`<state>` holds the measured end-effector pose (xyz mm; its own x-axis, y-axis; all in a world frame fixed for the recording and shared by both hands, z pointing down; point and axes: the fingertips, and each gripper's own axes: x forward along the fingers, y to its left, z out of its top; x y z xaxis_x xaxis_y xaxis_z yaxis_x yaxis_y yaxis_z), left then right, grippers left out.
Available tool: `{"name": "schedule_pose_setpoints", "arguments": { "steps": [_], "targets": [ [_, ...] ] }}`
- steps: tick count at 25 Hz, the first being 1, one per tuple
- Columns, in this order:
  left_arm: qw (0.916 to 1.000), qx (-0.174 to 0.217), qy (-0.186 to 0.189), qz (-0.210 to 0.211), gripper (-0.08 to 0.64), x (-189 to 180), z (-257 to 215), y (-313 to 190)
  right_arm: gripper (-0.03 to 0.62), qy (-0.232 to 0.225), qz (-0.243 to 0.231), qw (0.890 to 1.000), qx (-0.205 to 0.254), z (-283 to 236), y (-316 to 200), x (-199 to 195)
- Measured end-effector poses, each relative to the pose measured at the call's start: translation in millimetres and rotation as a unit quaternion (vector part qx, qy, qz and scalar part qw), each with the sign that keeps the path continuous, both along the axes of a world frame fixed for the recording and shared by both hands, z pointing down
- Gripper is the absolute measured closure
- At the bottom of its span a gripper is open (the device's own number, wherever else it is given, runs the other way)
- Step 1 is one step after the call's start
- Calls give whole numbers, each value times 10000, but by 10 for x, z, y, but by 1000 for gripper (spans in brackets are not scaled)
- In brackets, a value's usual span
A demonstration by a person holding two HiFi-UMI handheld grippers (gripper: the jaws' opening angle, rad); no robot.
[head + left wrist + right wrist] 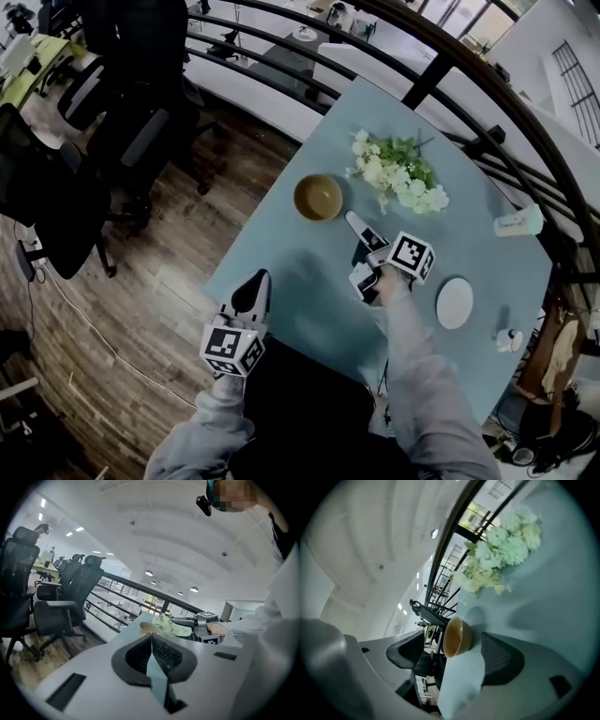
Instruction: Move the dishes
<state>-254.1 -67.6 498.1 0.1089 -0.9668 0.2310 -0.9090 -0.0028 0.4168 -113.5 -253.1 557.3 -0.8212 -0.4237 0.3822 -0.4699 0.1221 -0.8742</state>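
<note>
The jaws of the right gripper [454, 663] stand wide apart with nothing clamped. Its own view looks between them at the bowl [318, 198], which sits a little ahead of the tips and touches neither pad. The jaws of the left gripper [151, 641] are closed tip to tip on nothing, and it hangs at the near left edge of the bench [300, 300], well away from both dishes.

The step in hand looks like the reach for the first dish. The bowl stands upright on the bench, left of the bunch of flowers [398, 173]. The plate [455, 303] lies flat to the right of the right gripper, nearer the person. No dish is lifted yet, so the task seems barely begun.

The next move probably calls for bringing 1 jaw inside the bowl's rim and 1 outside, then closing on the wall. The gripper is rolled onto its side, so it may need turning to meet the rim squarely.

The bowl is round and deep, mustard brown with a smooth glazed look, so it may slip under a light pinch. The plate is white, thin and round, and its low edge gives little to catch. The bench top is a plain matte teal. The pads are dark and finely ribbed.
</note>
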Motion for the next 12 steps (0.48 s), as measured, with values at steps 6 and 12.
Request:
{"name": "schedule_pose_setpoints", "arguments": {
  "steps": [6, 12],
  "targets": [
    [9998, -64, 175, -118, 543, -214, 120, -81, 212, -83, 128, 9977, -654, 284, -201, -181],
    [9995, -116, 202, -209, 543, -354, 170, -132, 209, 277, -75, 9963, -815, 345, -341, -451]
  ]
}}
